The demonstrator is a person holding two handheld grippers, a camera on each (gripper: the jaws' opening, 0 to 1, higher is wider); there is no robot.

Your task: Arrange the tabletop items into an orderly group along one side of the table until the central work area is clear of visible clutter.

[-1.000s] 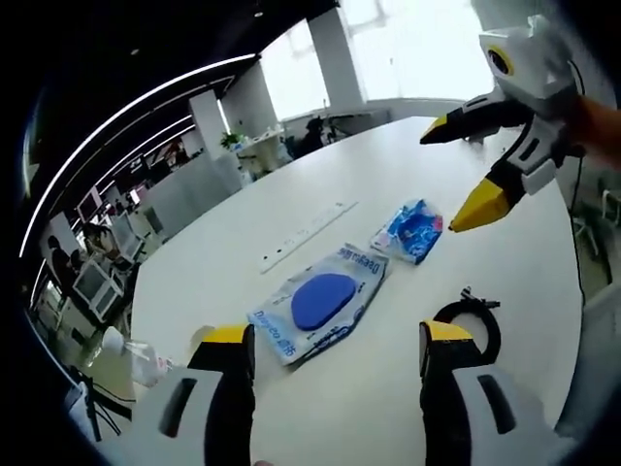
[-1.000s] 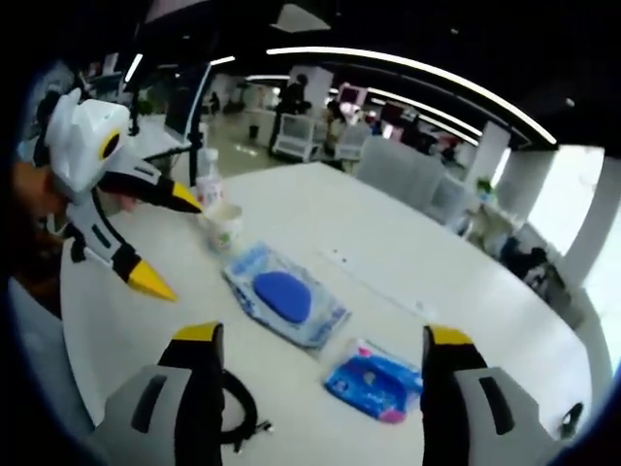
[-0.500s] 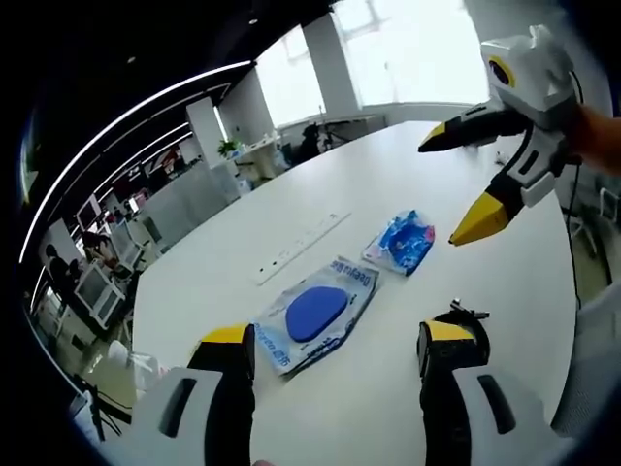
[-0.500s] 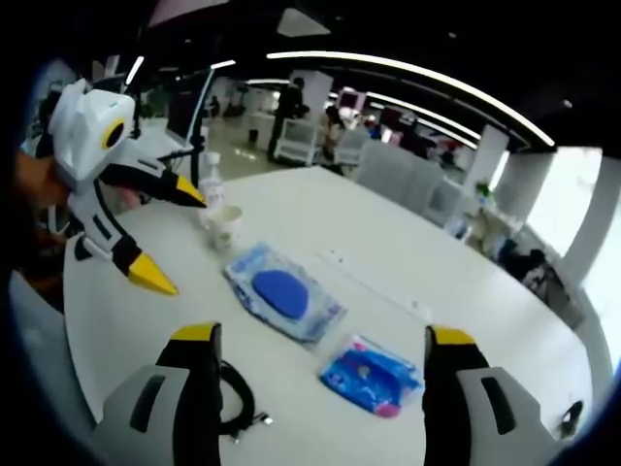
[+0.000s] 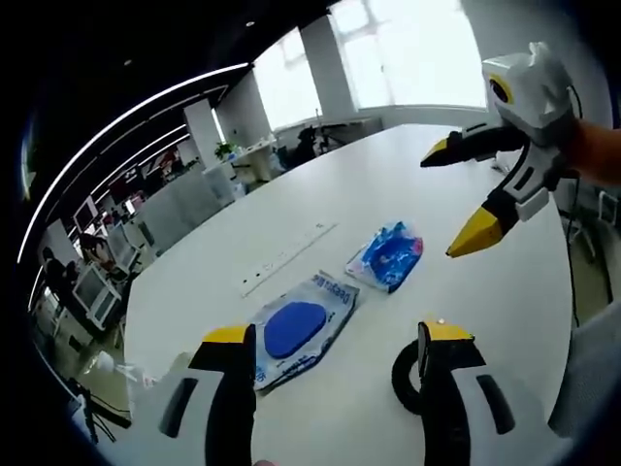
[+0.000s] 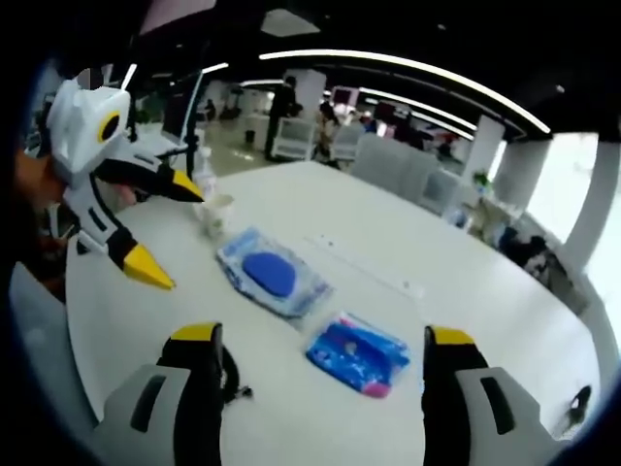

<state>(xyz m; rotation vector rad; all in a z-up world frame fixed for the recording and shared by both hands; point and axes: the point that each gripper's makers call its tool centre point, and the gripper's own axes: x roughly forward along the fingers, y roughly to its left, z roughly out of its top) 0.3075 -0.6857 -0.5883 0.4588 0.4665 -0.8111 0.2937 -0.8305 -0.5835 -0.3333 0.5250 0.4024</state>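
Since a second ago the packets have slid lower and leftward in the left gripper view, mostly camera drift; the black cable now sits tighter against the right-hand jaw.

Left gripper view: left gripper (image 5: 335,388) rises from the bottom edge, jaws spread apart, nothing between them. White table (image 5: 291,214) runs up toward the bright windows. Clear packet with a blue oval pad (image 5: 294,330) lies at lower centre, just above the left jaw. Blue-and-pink pouch (image 5: 386,257) lies up and right of it, near but apart. Long white strip (image 5: 288,258) lies on the table up and left of both. Black cable (image 5: 408,374) curls at lower right, partly behind the right-hand jaw. Right gripper (image 5: 464,199) hangs at upper right above the table, yellow tips wide apart, holding nothing.

Right gripper view: right gripper (image 6: 322,388) comes up from the bottom edge, jaws released, gap bare. Pad packet (image 6: 272,277) sits left of centre on the table (image 6: 466,320). Pouch (image 6: 357,352) lies lower and right of it, between the two jaws in the frame, flat on the table and not touched. Paper cup (image 6: 215,214) stands upper left, beyond the packet; a clear bottle (image 6: 202,173) stands just behind it near the table edge. Cable (image 6: 231,381) peeks out beside the left-hand jaw, mostly hidden. Left gripper (image 6: 160,228) shows at left, tips apart, above the table. Strip (image 6: 364,272) runs faintly past the packets.
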